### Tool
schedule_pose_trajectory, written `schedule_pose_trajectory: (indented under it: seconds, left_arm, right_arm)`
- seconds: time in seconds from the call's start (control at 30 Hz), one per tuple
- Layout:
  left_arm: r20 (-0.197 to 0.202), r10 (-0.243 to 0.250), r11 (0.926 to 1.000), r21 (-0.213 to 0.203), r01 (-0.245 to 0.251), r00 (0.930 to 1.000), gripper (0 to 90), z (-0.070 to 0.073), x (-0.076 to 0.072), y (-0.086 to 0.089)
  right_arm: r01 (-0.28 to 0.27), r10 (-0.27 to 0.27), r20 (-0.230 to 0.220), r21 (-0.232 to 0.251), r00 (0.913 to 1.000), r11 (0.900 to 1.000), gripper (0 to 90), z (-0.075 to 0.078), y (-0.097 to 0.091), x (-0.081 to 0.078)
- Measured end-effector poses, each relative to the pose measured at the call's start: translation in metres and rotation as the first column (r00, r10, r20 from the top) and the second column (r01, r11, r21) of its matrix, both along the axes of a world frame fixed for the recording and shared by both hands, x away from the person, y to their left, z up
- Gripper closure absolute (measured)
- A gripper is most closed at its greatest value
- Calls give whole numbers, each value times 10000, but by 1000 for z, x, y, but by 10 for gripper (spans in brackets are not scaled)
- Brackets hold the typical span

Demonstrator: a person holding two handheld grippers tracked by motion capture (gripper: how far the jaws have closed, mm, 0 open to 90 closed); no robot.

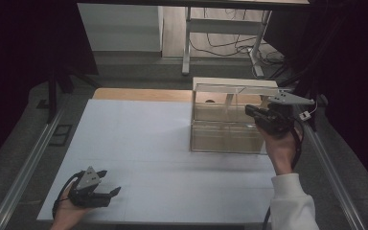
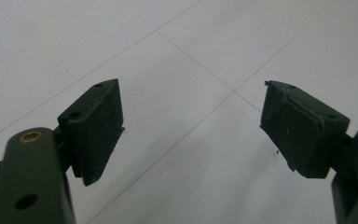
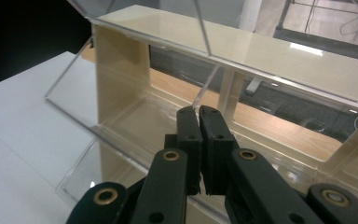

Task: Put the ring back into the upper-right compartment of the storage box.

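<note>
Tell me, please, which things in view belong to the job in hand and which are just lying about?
In the job:
- clear storage bin, upper flap tilted open
- right tool, jaws shut at the flap's edge

Not in it:
- left tool, jaws open, nothing between them, low over the white table
- cables on the floor behind

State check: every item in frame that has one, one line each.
Clear storage box: upright on the table; upper flap door swung open.
Right gripper: jaws shut, empty, at the open upper compartment.
Left gripper: jaws open, empty, above the white table.
</note>
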State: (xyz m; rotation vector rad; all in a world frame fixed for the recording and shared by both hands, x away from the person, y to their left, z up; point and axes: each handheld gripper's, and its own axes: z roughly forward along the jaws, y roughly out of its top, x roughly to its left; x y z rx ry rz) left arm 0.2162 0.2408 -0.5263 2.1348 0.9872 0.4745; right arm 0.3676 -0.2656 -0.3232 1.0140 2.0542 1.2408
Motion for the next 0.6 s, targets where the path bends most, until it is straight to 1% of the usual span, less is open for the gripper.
schedule_pose_trajectory:
  seconds: [0.2, 0.33, 0.5, 0.53, 0.57, 0.6]
  left_arm:
    - [-23, 2, 10000, -36, -2, 10000, 210, 0, 0, 0]
    - [-20, -24, 10000, -28, 24, 10000, 210, 0, 0, 0]
    - [-41, -36, 9999, -132, 35, 10000, 209, 0, 0, 0]
    - [-44, -32, 9999, -130, 32, 10000, 209, 0, 0, 0]
    - [-45, -31, 9999, -123, 31, 10000, 209, 0, 0, 0]
    - [-48, -27, 9999, -125, 26, 10000, 209, 0, -1, 0]
  right_arm:
    - [228, -230, -171, -143, 9996, 9996, 863, -3, 1, 10]
    - [269, -277, -266, -302, 9993, 9992, 862, -5, 1, 11]
    - [331, -338, -222, -312, 9992, 9990, 854, -6, 0, 12]
    - [351, -357, -221, -289, 9991, 9990, 834, -6, 0, 12]
    - [376, -382, -234, -282, 9990, 9989, 787, -6, 0, 12]
    - [378, -385, -242, -271, 9990, 9989, 722, -6, 0, 12]
